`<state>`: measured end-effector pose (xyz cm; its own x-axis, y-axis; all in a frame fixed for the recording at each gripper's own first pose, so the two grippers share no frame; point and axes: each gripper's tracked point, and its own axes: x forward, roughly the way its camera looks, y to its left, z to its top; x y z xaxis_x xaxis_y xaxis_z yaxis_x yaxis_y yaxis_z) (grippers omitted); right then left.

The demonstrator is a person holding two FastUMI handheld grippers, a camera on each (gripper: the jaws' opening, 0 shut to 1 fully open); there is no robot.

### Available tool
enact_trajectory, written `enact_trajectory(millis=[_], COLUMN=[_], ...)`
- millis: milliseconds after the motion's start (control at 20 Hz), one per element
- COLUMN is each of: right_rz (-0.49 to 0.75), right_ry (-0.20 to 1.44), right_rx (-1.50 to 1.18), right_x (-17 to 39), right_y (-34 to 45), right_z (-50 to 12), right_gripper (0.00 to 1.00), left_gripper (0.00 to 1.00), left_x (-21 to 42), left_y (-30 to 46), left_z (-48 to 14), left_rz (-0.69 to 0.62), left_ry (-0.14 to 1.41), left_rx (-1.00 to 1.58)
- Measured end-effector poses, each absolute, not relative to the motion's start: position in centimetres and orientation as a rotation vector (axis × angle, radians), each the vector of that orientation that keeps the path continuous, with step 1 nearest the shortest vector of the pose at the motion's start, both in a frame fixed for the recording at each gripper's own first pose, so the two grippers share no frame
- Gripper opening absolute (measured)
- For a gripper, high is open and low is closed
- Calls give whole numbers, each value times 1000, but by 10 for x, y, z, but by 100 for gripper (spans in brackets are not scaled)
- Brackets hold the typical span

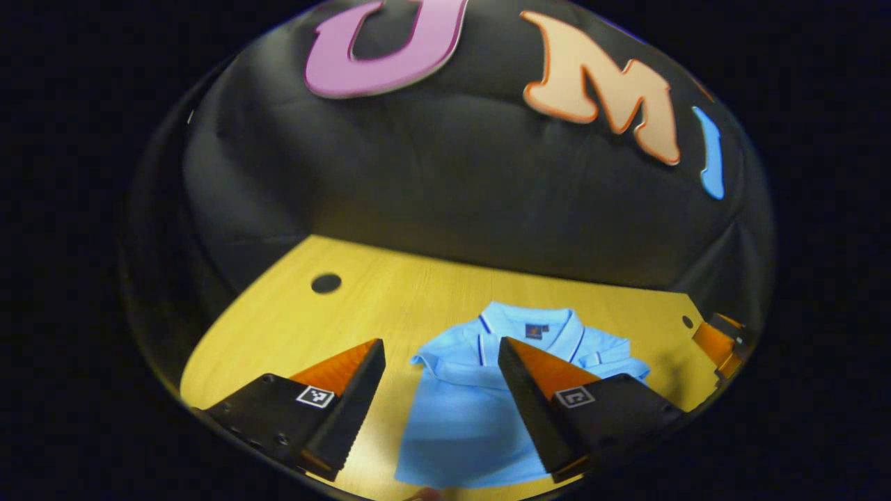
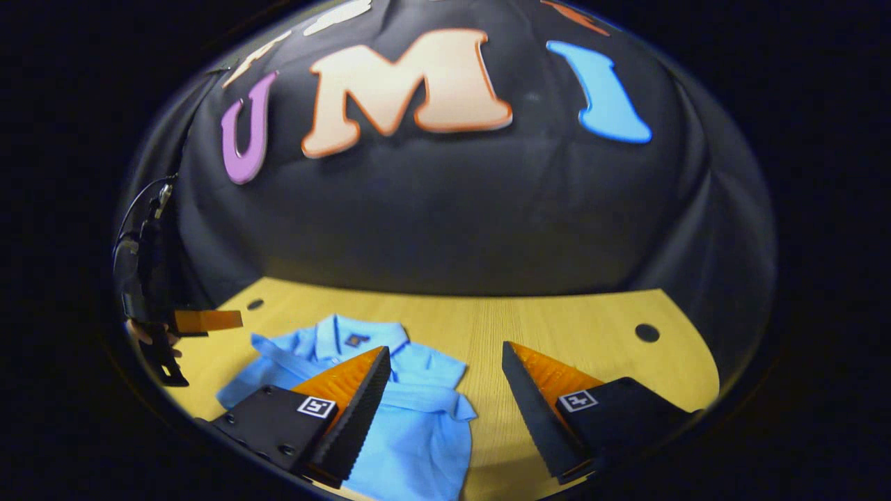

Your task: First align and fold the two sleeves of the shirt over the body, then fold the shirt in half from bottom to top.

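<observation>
A light blue polo shirt (image 1: pixel 459 410) lies flat on the wooden table (image 1: pixel 390 299), collar toward the booth wall, both short sleeves folded in over the body. My left gripper (image 1: pixel 440 355) hovers open above the shirt's left side, nothing between its fingers. In the right gripper view the same shirt (image 2: pixel 411 417) lies at lower left with a sleeve band across its chest. My right gripper (image 2: pixel 445 358) stands open over the shirt's right edge and bare table. The other gripper (image 2: pixel 205 320) shows at the far left, held by a hand; likewise the right one (image 1: pixel 720 341) at the right edge.
The table (image 2: pixel 557 320) has round holes near its far corners (image 1: pixel 326 283) (image 2: pixel 647 332). The black cloth wall closes the back. Bare wood lies to the left of the shirt in the left gripper view and to its right in the right gripper view.
</observation>
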<state>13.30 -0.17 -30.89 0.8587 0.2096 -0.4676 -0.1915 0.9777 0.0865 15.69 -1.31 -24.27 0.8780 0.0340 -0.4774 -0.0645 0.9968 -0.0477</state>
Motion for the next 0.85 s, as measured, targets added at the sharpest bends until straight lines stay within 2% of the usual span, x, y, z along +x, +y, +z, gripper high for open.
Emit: enact_trajectory(millis=[150, 350, 600, 850], right_rz=[162, 142, 127, 143], right_ry=[293, 152, 107, 53], right_rx=[-2, 13, 38, 16], right_x=[87, 5, -92, -150], right_y=[0, 14, 39, 64], right_z=[-207, -113, -61, -34], right_gripper=[98, 98, 98, 98], left_gripper=[95, 95, 94, 95], left_x=[113, 36, -56, -113], left_y=[-26, -29, -26, -8], left_z=[-143, -58, -13, -8], left_rz=[-33, -110, -136, -149], left_ry=[290, 157, 43, 36], left_rx=[1, 40, 58, 13])
